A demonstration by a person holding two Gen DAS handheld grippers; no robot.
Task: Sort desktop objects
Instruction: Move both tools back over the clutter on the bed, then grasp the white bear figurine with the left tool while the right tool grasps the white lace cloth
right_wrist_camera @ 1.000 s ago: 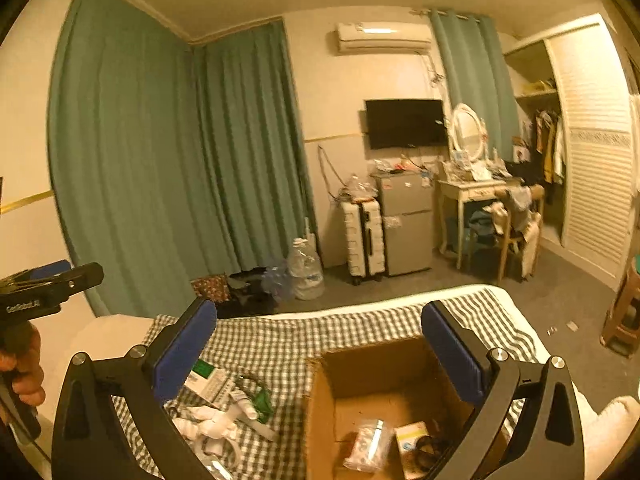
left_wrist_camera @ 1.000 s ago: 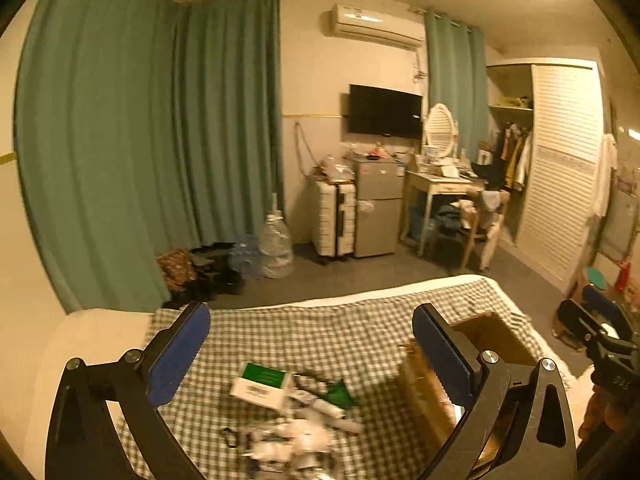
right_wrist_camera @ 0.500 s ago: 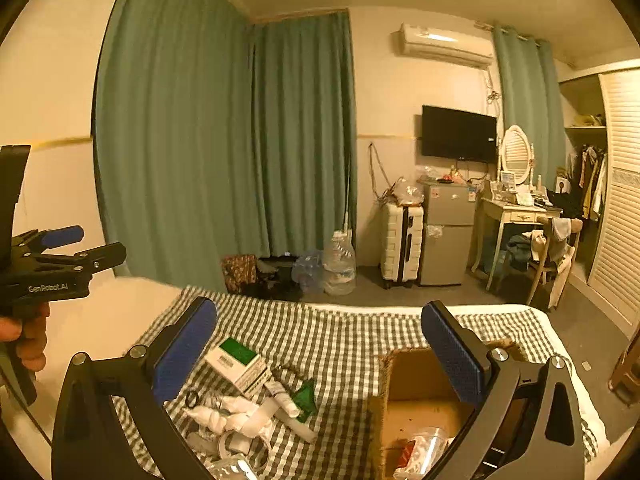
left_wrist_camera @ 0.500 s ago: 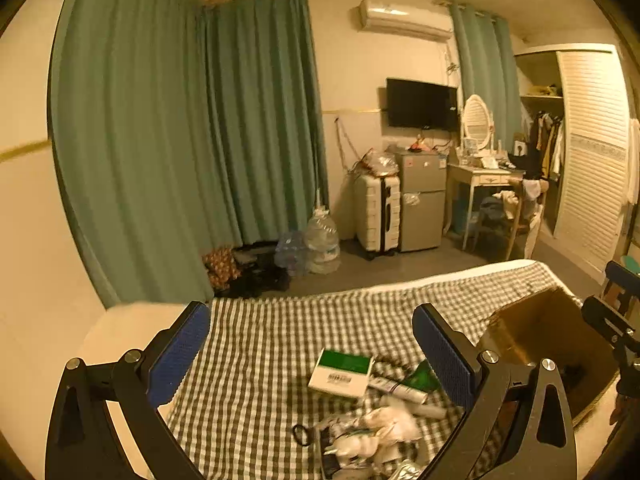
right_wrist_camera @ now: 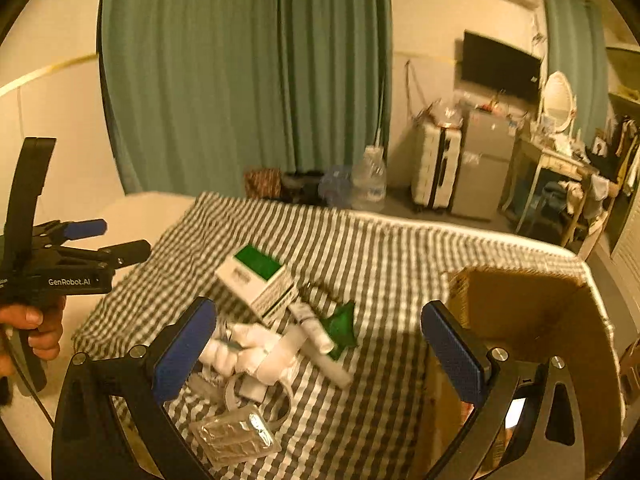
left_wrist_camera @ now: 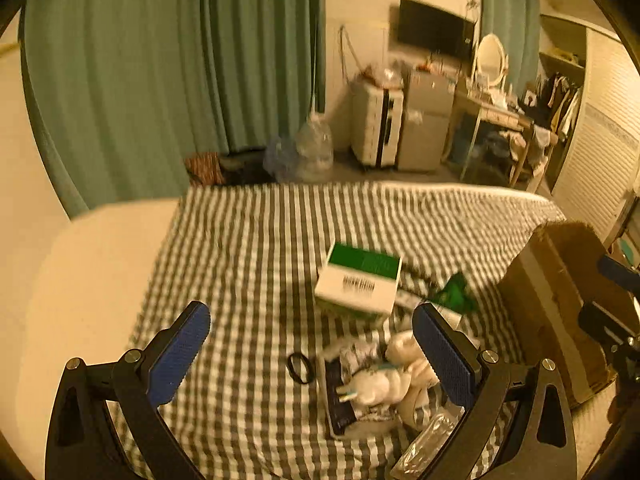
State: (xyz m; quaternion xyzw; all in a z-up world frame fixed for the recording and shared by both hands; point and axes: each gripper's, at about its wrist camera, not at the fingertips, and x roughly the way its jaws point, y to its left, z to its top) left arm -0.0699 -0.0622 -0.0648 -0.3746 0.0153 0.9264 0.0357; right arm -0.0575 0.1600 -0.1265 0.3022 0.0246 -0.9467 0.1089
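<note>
I see the white box (left_wrist_camera: 357, 283) with green top and a barcode on its side (print too blurred to read) lying on the checked cloth (left_wrist_camera: 256, 248), at the far edge of the clutter pile. Left gripper (left_wrist_camera: 311, 354) spread wide, empty, above the cloth. Right gripper (right_wrist_camera: 320, 350) also spread, empty, beside the cardboard box (right_wrist_camera: 524, 312). Left tool body reads "GenRobot.AI" in the right view.

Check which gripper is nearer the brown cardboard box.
Right. The right gripper hangs beside the brown cardboard box; the left gripper is over the clutter, further left.
</note>
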